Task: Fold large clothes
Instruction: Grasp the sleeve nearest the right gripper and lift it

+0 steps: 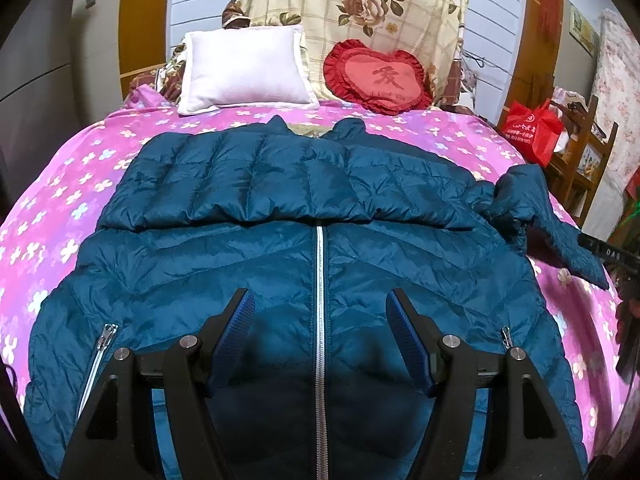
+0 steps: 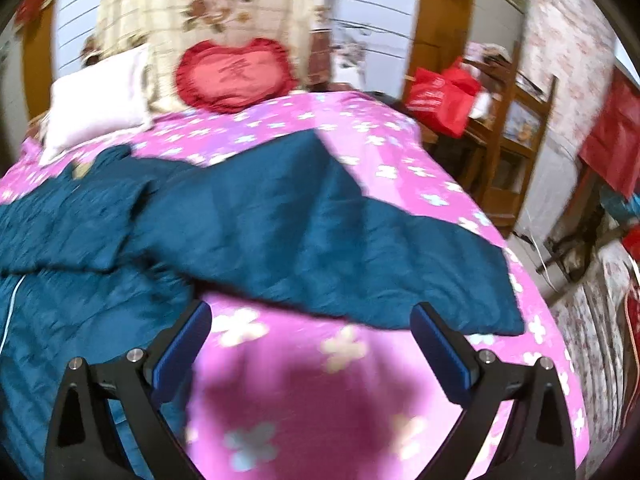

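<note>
Left wrist view shows my left gripper (image 1: pixel 320 320) with its two fingers spread wide, holding nothing, above the lower front of a teal quilted puffer jacket (image 1: pixel 280 256). This jacket lies face up on the pink bedspread with white flowers (image 1: pixel 60 200), the collar toward the headboard. Its silver main zipper (image 1: pixel 319 300) runs straight down between my blue finger pads (image 1: pixel 236 332). One sleeve is folded across the chest, so it makes a thick band over the upper part of the jacket. A pocket zipper (image 1: pixel 98 356) is seen on the left side, and a smaller one on the right side. The other sleeve (image 1: pixel 552 216) lies out to the right on the bedspread, and a dark part of my other tool is seen just beside its cuff at the edge of the picture.

Behind the jacket, a white pillow (image 1: pixel 244 70) and a red heart-shaped cushion (image 1: pixel 380 78) lean on a folded floral quilt (image 1: pixel 352 4). A red bag (image 1: pixel 528 128) sits on a wooden shelf to the right of the bed.

Right wrist view is blurred. My right gripper (image 2: pixel 310 336) is also spread open and empty, above the bare bedspread (image 2: pixel 320 400). The free sleeve (image 2: pixel 320 232) lies flat just ahead of the fingertips, and the jacket body is at the left.
</note>
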`<state>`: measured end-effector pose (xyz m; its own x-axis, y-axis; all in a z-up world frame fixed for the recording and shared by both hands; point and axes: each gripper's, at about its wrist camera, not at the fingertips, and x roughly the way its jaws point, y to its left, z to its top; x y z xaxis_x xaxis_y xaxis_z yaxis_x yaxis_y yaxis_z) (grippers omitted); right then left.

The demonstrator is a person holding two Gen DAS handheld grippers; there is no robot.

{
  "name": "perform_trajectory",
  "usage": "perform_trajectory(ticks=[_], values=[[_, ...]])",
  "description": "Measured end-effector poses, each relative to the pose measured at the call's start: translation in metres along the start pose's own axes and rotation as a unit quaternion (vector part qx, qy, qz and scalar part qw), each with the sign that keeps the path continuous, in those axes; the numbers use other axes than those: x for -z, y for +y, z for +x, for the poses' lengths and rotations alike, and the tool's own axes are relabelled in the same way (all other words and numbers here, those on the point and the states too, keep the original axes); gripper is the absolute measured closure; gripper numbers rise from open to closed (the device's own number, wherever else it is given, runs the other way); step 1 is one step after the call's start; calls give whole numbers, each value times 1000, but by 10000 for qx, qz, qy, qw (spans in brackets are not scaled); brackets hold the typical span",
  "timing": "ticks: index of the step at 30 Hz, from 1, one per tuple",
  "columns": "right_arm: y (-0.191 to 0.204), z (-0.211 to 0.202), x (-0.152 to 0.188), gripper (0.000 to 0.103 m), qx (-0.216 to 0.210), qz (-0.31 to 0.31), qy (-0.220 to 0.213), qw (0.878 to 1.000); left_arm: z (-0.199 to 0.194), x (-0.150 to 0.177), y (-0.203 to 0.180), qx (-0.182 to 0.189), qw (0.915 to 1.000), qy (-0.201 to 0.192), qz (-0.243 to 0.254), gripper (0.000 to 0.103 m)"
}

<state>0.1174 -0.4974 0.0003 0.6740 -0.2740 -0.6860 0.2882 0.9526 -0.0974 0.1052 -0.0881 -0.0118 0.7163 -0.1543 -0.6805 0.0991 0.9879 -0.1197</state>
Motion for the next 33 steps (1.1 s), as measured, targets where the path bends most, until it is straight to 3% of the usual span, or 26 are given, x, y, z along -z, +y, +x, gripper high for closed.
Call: perform_trajectory(ticks=[6,12,20,26,27,28,29,31,33], values=[[-79,44,-10,2,451,1071,388,9925,7,0,-1,70,9999,65,-73,53],[-129,83,-10,2,854,1340,571,9856,16,1,-2,13,9999,137,-32,53],[-170,133,-14,0,780,1472,964,9813,29,3,0,38,9994,318,-109,53],[-179,144,-5,2,574,1679,940,9796,28,3,-1,46,9995,305,-85,53],[-176,143,-5,9,581,1638,945,9802,27,2,-1,34,9995,290,-83,53],[-173,141,-5,27,555,1568,918,9818,26,2,0,28,9996,280,-82,53],[-168,137,-6,55,538,1471,877,9838,24,2,0,24,9996,276,-82,53],[-159,128,-11,81,398,1260,833,9877,20,1,2,18,9996,264,-82,53],[-152,116,-16,89,351,1139,803,9896,12,-1,6,23,9997,223,-79,53]])
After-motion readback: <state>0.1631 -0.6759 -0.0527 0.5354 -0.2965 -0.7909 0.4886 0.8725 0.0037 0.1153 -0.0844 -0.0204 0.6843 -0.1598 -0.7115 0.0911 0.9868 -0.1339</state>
